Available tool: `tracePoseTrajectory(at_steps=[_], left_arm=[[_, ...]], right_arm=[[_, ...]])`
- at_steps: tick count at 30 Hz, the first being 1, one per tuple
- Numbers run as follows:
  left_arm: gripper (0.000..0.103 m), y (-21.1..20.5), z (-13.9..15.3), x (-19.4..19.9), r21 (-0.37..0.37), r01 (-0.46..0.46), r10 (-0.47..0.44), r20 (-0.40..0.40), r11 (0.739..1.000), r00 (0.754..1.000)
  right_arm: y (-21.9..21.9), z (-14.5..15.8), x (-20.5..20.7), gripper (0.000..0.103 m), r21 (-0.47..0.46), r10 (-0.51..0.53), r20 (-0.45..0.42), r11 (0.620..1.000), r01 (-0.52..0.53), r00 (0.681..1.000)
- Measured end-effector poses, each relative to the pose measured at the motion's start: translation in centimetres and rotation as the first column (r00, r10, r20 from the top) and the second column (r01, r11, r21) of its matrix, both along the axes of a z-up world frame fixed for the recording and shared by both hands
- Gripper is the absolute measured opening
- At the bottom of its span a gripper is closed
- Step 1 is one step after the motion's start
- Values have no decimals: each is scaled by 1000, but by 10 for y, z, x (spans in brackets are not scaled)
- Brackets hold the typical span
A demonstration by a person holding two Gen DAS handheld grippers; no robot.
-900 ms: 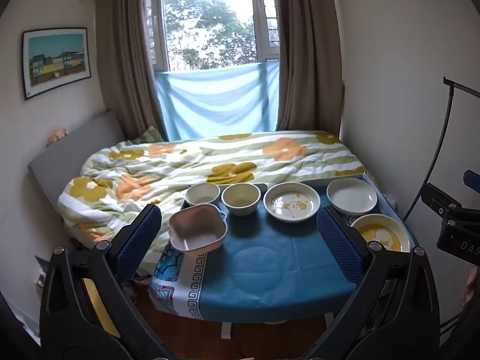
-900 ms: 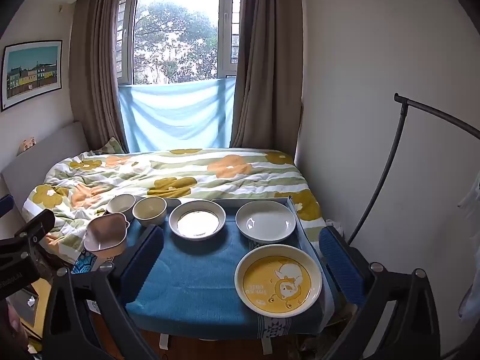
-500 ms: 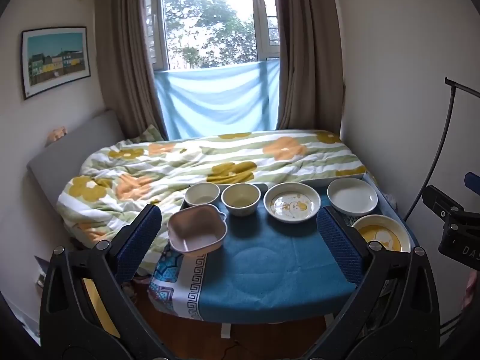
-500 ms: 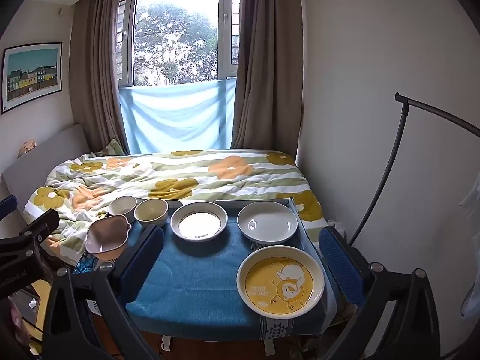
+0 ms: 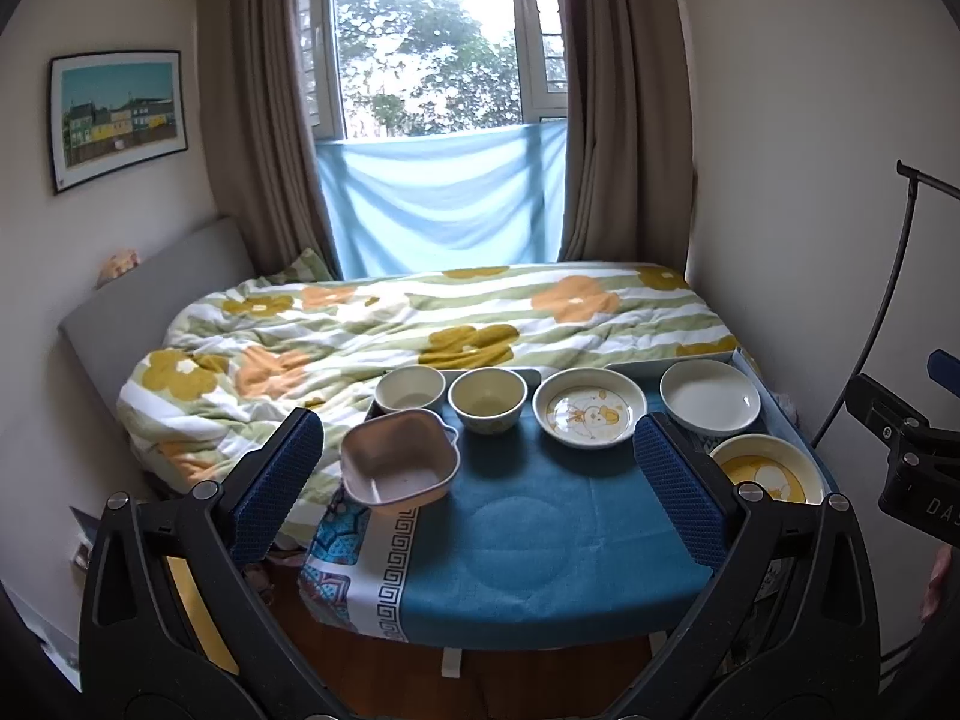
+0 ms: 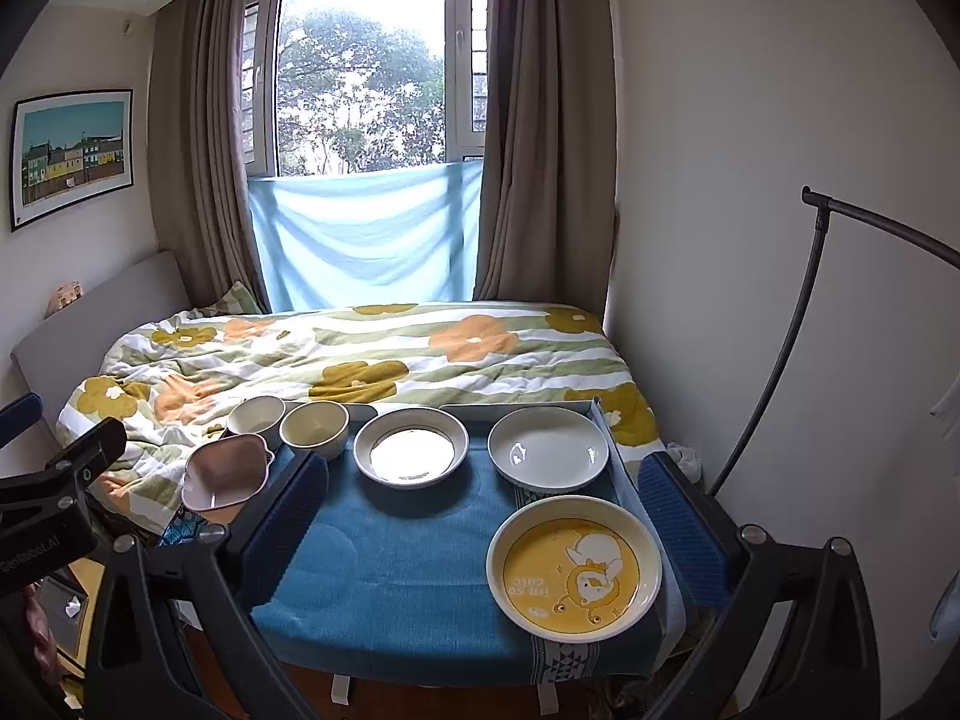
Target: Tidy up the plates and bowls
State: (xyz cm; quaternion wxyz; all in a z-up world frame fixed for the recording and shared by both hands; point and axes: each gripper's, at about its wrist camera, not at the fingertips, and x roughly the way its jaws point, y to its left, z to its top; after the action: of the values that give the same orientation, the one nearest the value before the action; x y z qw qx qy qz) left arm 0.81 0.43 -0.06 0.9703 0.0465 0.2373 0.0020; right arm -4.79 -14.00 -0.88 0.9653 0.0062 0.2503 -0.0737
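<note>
On a small table under a blue cloth (image 5: 528, 546) stand six dishes, all empty of food. A pink square bowl (image 5: 397, 466) with small ear-like handles sits at the table's 9 o'clock edge, partly overhanging the patterned border. Behind it, along the 12 o'clock edge, come a white round bowl (image 5: 411, 389), a cream round bowl (image 5: 487, 399), a white plate with a yellow duck print (image 5: 589, 407) and a plain white plate (image 5: 709, 396), each just beside the next. A yellow plate with a duck drawing (image 6: 574, 567) lies at the 4 o'clock corner, near the plain one. The left gripper (image 5: 480, 480) hangs above the near side of the table with its jaws spread wide, holding and touching nothing. The right gripper (image 6: 480, 516) is likewise wide apart and holds nothing, the yellow plate showing between its fingers without contact. In the left wrist view the yellow plate is half hidden behind the right-hand pad (image 5: 681, 495). The duck plate's print washes out in glare in the right wrist view.
</note>
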Motion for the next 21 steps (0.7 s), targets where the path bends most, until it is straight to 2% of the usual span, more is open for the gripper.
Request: tracePoseTrajectory(at_steps=[21], left_arm=[[103,-6,1,-3,-4,21,-21,16,1000,1000]], right_arm=[[0,0,2,103,-2,-5,-4,1000,5,1000]])
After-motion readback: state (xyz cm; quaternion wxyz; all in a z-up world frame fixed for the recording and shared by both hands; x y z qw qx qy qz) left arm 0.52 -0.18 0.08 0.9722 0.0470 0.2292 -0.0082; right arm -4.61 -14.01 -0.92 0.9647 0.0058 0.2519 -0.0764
